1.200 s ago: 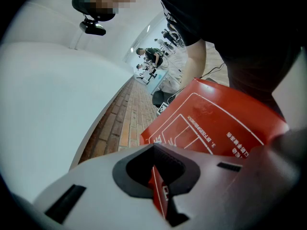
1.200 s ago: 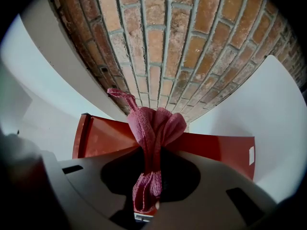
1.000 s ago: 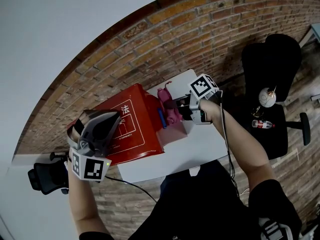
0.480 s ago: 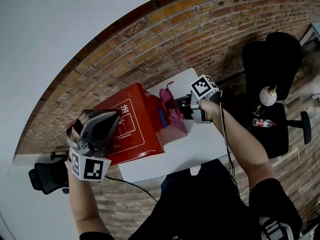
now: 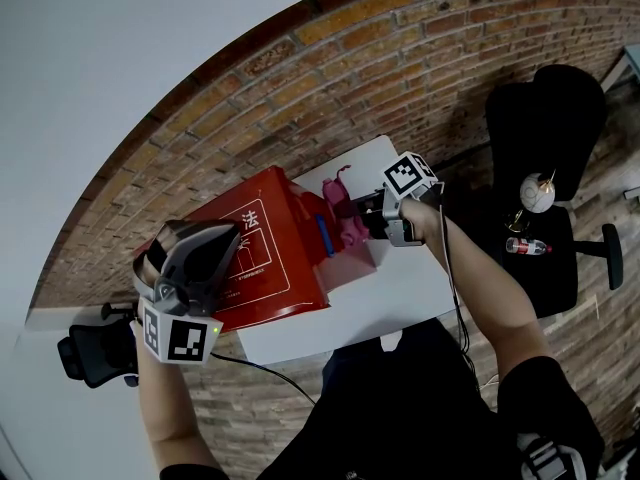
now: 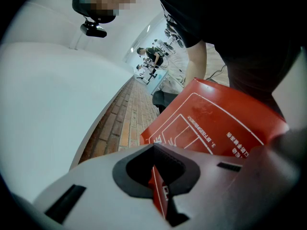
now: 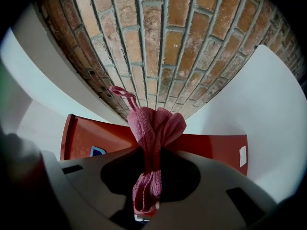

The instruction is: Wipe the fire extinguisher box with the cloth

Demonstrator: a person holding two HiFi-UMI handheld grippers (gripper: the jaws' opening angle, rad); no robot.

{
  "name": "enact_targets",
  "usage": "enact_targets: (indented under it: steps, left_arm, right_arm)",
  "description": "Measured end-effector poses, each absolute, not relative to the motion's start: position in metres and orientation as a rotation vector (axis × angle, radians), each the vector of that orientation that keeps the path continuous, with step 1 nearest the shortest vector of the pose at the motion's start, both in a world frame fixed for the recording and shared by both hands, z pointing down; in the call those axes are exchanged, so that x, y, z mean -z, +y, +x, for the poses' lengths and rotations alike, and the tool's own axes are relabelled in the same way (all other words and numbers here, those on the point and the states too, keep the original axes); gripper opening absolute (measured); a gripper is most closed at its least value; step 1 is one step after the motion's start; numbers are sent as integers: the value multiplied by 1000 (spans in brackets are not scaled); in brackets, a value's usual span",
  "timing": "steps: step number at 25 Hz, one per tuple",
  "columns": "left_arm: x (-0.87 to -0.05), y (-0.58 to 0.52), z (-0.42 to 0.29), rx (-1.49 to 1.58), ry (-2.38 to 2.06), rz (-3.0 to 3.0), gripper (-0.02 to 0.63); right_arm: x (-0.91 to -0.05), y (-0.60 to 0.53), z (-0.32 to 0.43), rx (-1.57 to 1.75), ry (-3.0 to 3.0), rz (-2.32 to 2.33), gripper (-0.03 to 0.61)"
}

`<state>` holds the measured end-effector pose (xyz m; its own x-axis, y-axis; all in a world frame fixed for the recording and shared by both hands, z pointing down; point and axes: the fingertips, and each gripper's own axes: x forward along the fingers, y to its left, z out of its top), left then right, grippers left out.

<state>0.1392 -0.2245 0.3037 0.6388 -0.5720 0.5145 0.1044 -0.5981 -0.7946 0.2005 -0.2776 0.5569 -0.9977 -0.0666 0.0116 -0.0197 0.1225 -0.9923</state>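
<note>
- head view: the red fire extinguisher box point(image 5: 268, 243) stands on the white table point(image 5: 405, 290), at the centre of the frame.
- the left tool point(image 5: 212, 246) bites the box's corner at 8 o'clock. the right tool point(image 5: 362, 218) comes in from 3 o'clock with the pink cloth point(image 5: 340, 213) bunched ahead of it.
- the cloth sits against the box's side face, so the right hand is the wiping hand and the box lies at 9 o'clock from its tool.
- a black chair point(image 5: 545, 118) and a bottle point(image 5: 525, 248) stand well apart at 3 o'clock, on brick paving.
- left gripper view: the left tool point(image 6: 156, 178) is pressed together on a thin red edge of the box point(image 6: 216, 123), steadying it. the printed face runs away toward 1 o'clock.
- right gripper view: the right tool point(image 7: 148, 178) pinches the cloth point(image 7: 152, 128), which bulges out toward 12 o'clock.
- the box's point(image 7: 208, 147) side face is a long strip lying from 9 to 3 o'clock, right behind the bunch. i judge the stroke should follow that axis.
- brick wall point(image 7: 163, 42) stands behind, white table point(image 7: 271, 128) at 3 o'clock. the painted face looks smooth.
</note>
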Motion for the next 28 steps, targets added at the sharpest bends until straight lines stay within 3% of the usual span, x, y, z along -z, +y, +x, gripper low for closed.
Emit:
enact_targets:
  steps: [28]
  left_arm:
    - [-304,-225,139,998,369,-1997,31]
  right_arm:
    - [-619,-280,199,2084,2351,-141,100]
